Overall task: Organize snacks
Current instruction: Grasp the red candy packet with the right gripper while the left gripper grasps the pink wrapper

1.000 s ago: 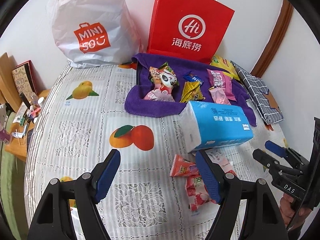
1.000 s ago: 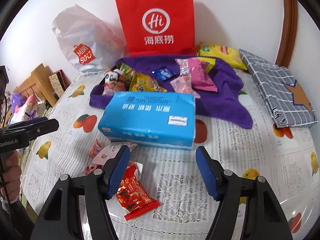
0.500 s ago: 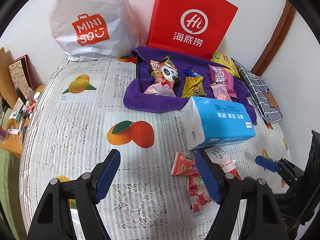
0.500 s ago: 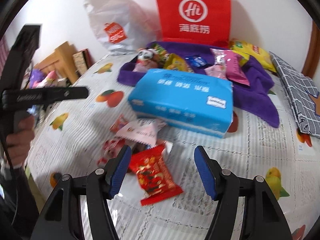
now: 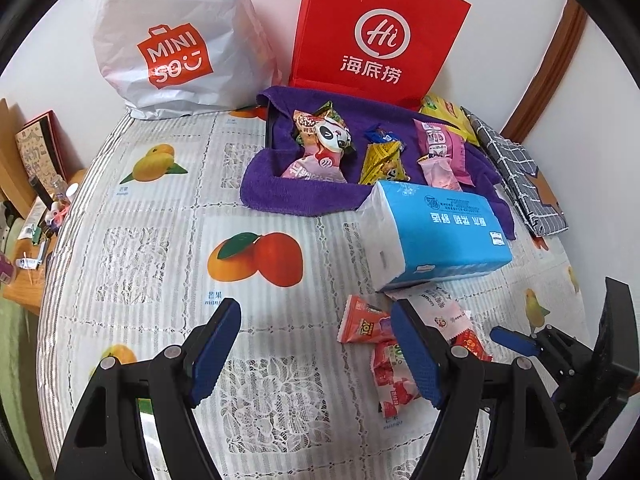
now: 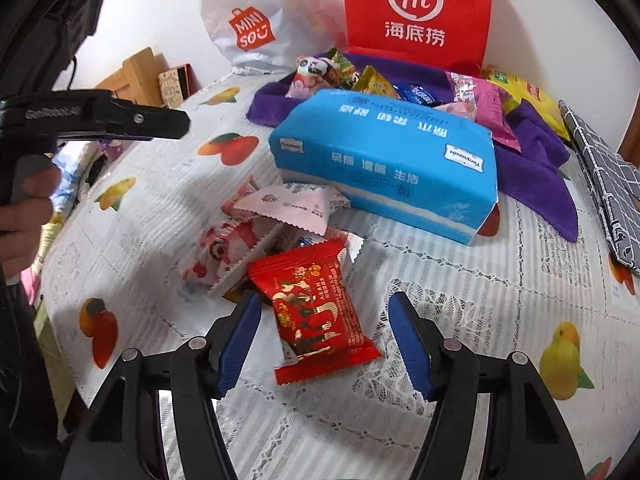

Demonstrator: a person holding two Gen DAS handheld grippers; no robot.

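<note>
A red snack packet (image 6: 316, 312) lies flat on the fruit-print tablecloth, between the spread fingers of my right gripper (image 6: 324, 340); the pads do not touch it. Behind it sits a small heap: a white-pink packet (image 6: 288, 208) and a strawberry-print packet (image 6: 224, 252). My left gripper (image 5: 316, 348) hovers open over bare cloth, with an orange packet (image 5: 362, 326) and a pink packet (image 5: 392, 380) just by its right finger. The purple towel-lined tray (image 5: 304, 196) at the back holds several snacks. The right gripper (image 5: 520, 340) shows at the right edge of the left wrist view.
A blue tissue pack (image 6: 384, 160) lies between the loose snacks and the tray. A red paper bag (image 5: 380, 36) and a white plastic bag (image 5: 176, 40) stand against the wall. A grey checked cloth (image 6: 608, 184) lies at the right. A person's hand (image 6: 24, 216) holds the left gripper (image 6: 120, 116).
My right gripper has sunk and rolled, closing in on the red packet, which now lies between its fingers. The left gripper has hardly moved.
</note>
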